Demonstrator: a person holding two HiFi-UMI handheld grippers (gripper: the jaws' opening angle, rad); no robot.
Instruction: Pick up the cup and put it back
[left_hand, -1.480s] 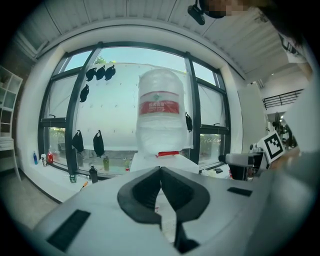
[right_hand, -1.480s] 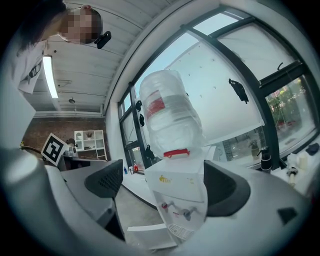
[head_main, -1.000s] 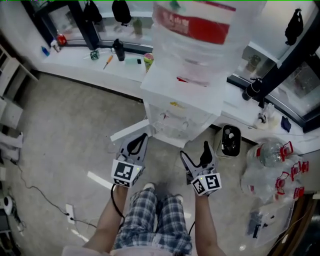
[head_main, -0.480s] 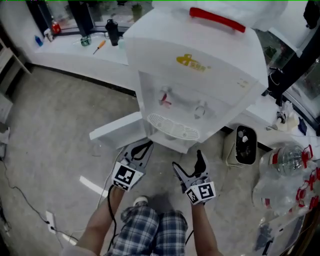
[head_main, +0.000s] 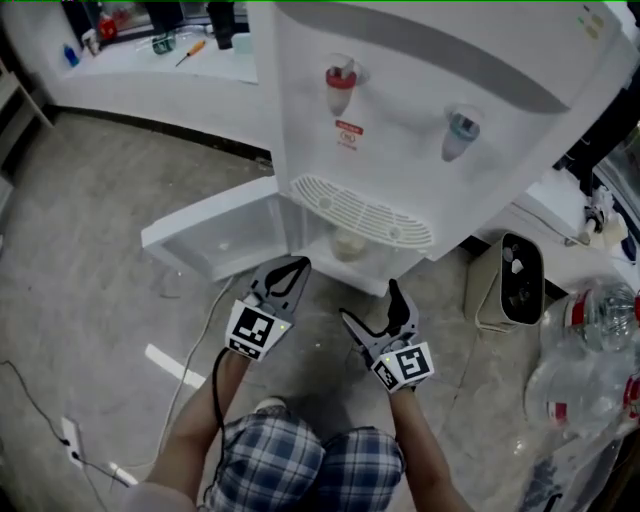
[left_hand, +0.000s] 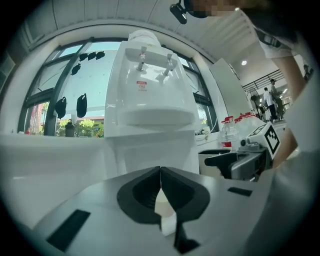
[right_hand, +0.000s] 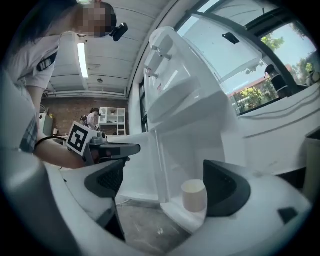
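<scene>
right hand-held gripper (right_hand: 165, 185) spread, left hand-held gripper (left_hand: 161, 172) clenched; pale cup (right_hand: 194, 195) upright in dispenser (head_main: 400, 120).

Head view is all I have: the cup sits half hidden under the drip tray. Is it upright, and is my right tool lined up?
Observer: The right gripper view shows the cup upright on the floor of the open compartment, ahead of the right tool, untouched.
Operator: Jaws wide enough?
Observer: They stand wide apart, with the cup showing between them.
Operator: And my other hand?
Observer: The left gripper view shows the left tool with its jaws together on nothing.
</scene>
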